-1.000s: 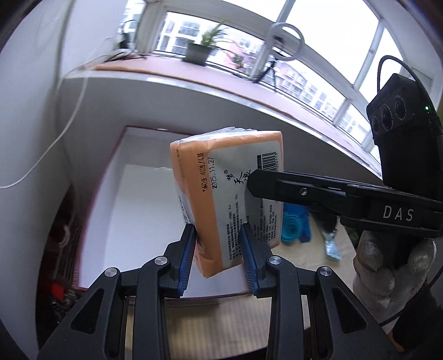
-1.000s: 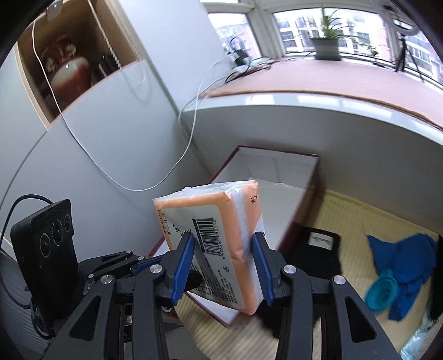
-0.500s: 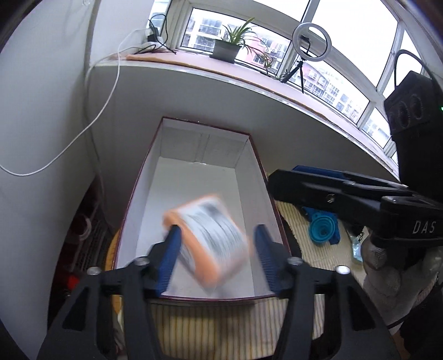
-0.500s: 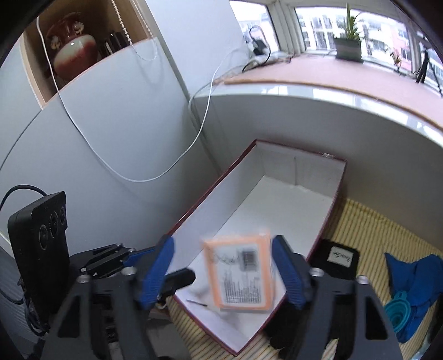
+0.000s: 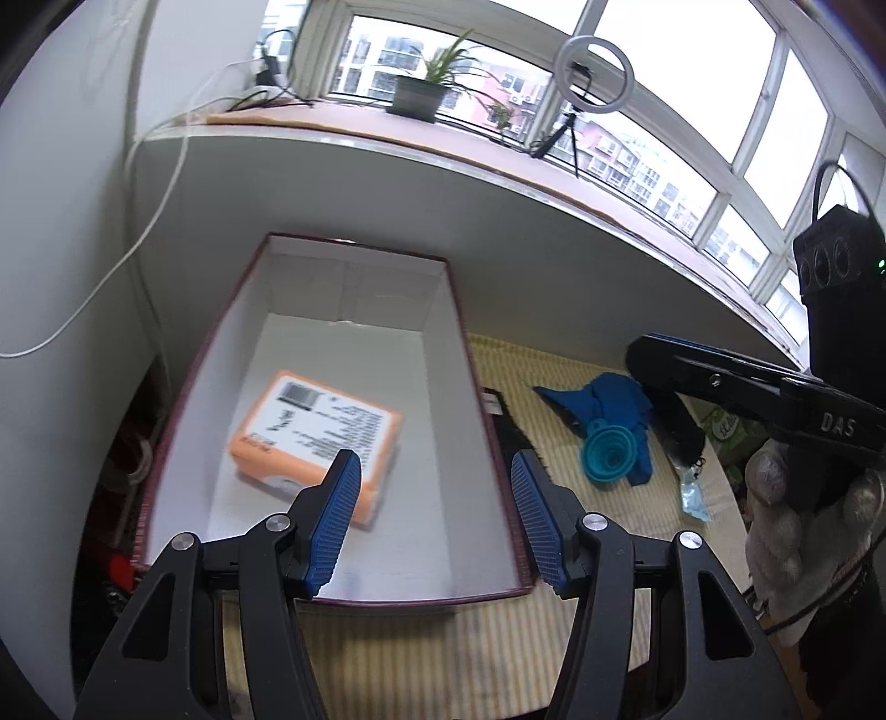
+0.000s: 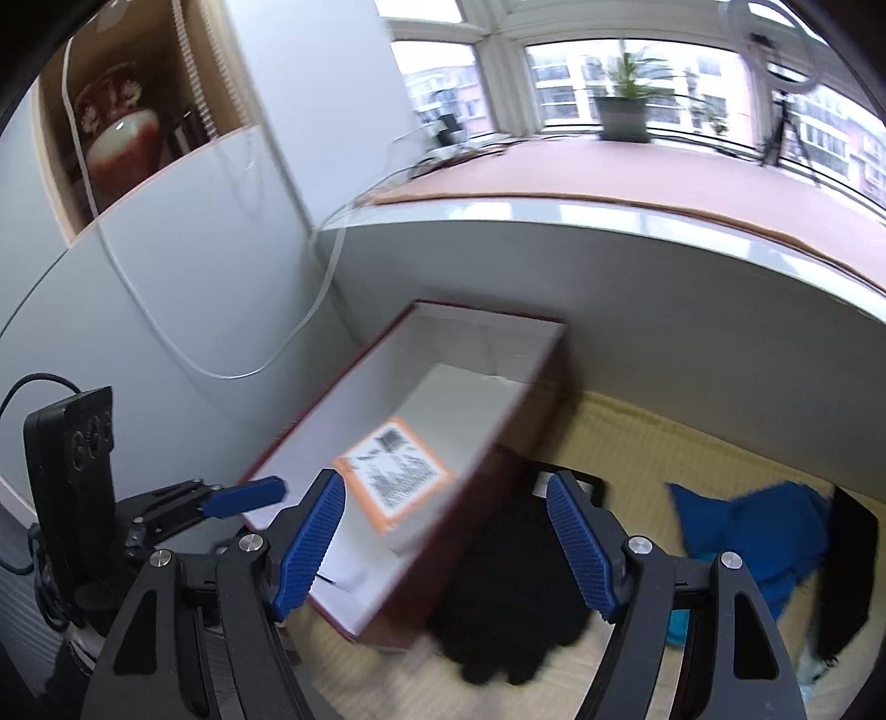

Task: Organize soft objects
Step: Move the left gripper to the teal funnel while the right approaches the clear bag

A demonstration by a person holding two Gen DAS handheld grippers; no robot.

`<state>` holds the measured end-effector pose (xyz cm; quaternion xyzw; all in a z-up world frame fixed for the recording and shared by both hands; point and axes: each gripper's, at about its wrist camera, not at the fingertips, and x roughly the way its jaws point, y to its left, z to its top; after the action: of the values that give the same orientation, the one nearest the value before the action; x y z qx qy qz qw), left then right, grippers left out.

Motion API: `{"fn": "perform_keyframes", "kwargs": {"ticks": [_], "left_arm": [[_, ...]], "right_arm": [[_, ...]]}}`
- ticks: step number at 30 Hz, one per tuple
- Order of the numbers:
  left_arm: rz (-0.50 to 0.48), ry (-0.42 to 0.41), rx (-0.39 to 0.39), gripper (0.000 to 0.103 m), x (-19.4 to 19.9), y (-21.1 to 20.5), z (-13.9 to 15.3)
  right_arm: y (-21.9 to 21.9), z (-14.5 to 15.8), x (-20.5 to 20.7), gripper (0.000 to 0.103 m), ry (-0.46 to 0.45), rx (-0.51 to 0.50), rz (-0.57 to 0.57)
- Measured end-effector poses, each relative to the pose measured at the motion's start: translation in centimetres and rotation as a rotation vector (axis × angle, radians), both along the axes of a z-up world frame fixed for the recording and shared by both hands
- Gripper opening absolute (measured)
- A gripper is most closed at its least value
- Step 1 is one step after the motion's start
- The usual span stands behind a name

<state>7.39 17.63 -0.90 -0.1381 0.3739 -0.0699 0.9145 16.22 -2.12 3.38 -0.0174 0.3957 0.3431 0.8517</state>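
A counter (image 5: pixel 581 387) covered with a ribbed, pale yellow mat sits under a curved white window ledge (image 5: pixel 443 166), where a potted plant (image 5: pixel 421 91) and a ring light (image 5: pixel 595 52) stand against bright windows. A white cord (image 5: pixel 138 243) hangs down the grey wall.

On the mat stands a long cardboard box (image 5: pixel 470 387), dark red outside and plain white inside. The tissue pack (image 5: pixel 315 437), a soft rectangular block in glossy orange wrap with a white printed label, lies flat on the box floor near its left wall.

Both the left tool (image 5: pixel 432 520) and the right tool (image 6: pixel 443 548) stand released, their ridged blue pads spread wide with nothing between them; the jaws have just been opening.

Right of the box lie a crumpled blue cloth (image 5: pixel 614 399), a teal ribbed funnel (image 5: pixel 609 457) and a black fuzzy cloth (image 6: pixel 509 598).
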Motion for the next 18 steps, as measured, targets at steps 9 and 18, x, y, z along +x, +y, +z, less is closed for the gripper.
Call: {"fn": "perform_keyframes", "kwargs": {"ticks": [9,18], "left_arm": [[-0.088,-0.019,-0.006,0.056,0.8,-4.7,0.6],[-0.189,0.003,-0.016,0.056,1.9,-9.9,-0.5]], "right_arm": [[-9.6,0.3,0.5,0.072,-0.011,-0.007,-0.148],[-19.1,-0.3,-0.7,0.072,-0.011,-0.033,-0.292]]}}
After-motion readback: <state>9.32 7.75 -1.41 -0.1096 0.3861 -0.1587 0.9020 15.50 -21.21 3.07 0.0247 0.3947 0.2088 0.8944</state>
